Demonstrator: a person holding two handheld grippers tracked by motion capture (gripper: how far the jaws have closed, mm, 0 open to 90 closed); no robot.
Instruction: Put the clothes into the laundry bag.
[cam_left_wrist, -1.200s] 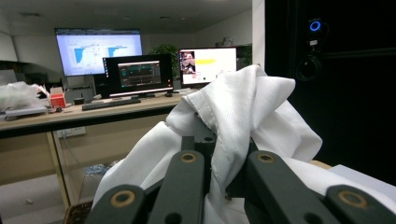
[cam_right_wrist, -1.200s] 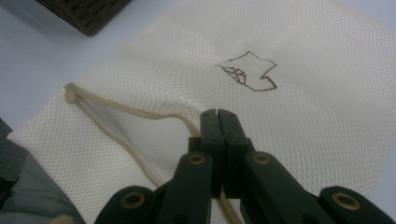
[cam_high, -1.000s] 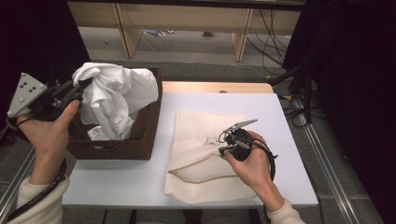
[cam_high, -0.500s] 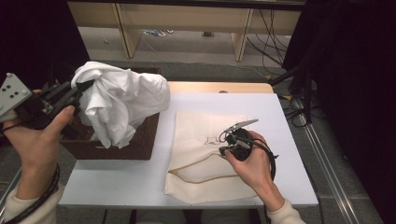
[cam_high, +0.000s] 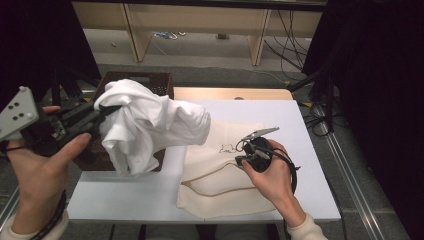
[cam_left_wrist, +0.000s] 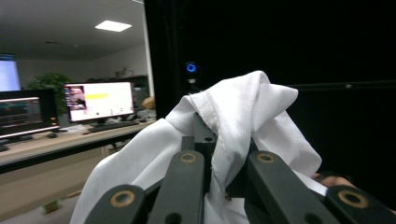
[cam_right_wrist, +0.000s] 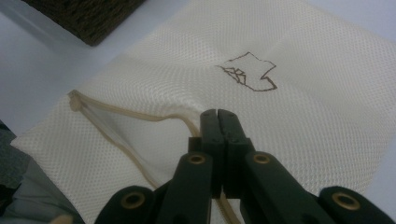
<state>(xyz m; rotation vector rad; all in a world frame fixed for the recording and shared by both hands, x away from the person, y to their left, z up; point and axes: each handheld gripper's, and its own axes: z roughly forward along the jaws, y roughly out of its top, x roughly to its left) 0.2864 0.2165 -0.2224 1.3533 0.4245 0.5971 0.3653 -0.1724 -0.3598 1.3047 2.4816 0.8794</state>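
Left gripper (cam_high: 102, 112): its jaws are pinched tight on a fold of the white shirt (cam_high: 150, 125), with the cloth squeezed between them.
White shirt: it hangs in the air from the left gripper, above the near edge of the brown basket (cam_high: 150, 82) and the left part of the table (cam_high: 125, 192). One loose end droops down over the basket's front wall (the rest is bunched up).
Left gripper view: the white shirt (cam_left_wrist: 243, 121) is draped over the jaw tips and runs down between them.
Right gripper (cam_high: 240, 155): its jaws are closed all the way and rest on the cream mesh bag (cam_high: 220, 185), right by the zipper edge.
Cream mesh bag: it lies flat on the white table, just beside the basket, with a small brown drawing (cam_right_wrist: 250, 72) on it.
Right gripper view: the closed jaw tips sit at the beige zipper (cam_right_wrist: 135, 116); I cannot tell if they grip the mesh.
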